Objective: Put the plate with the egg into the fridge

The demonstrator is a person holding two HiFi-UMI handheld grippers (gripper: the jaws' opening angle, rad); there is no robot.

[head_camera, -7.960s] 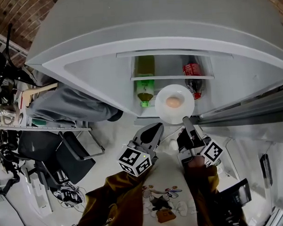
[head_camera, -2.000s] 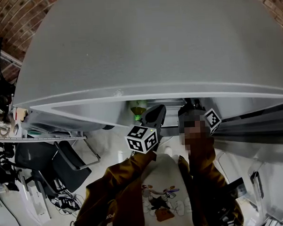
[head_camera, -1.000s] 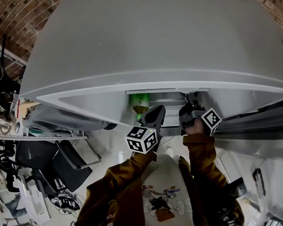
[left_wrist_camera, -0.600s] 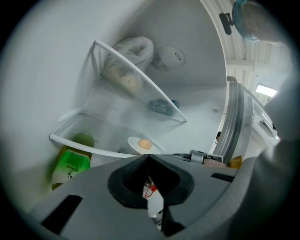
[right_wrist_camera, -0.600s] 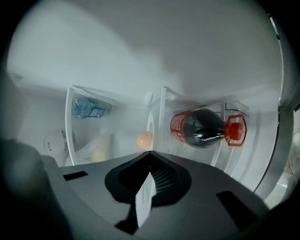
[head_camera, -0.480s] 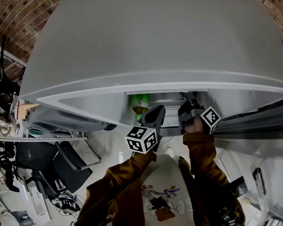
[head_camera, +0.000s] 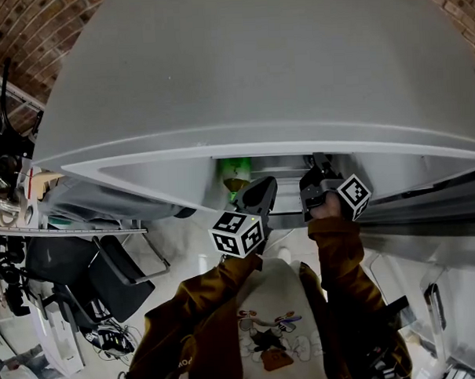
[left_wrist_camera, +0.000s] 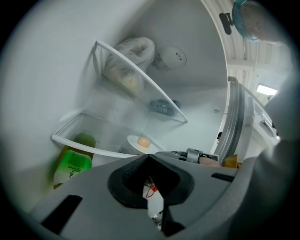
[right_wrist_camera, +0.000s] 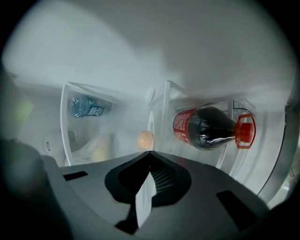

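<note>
Our right claw (right_wrist_camera: 150,153) pinches the rim of the plate (left_wrist_camera: 133,143), which is inside the fridge (left_wrist_camera: 197,108) at the glass shelf (left_wrist_camera: 89,149). Our left claw (left_wrist_camera: 149,157) is pressed together, empty. We judge the plate stiff and breakable, its egg (left_wrist_camera: 144,141) free to roll: hold the rim, level.

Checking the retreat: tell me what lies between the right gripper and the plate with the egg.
Nothing. The right gripper view shows the egg on its plate just beyond the shut right gripper, the stretch bare.
</note>
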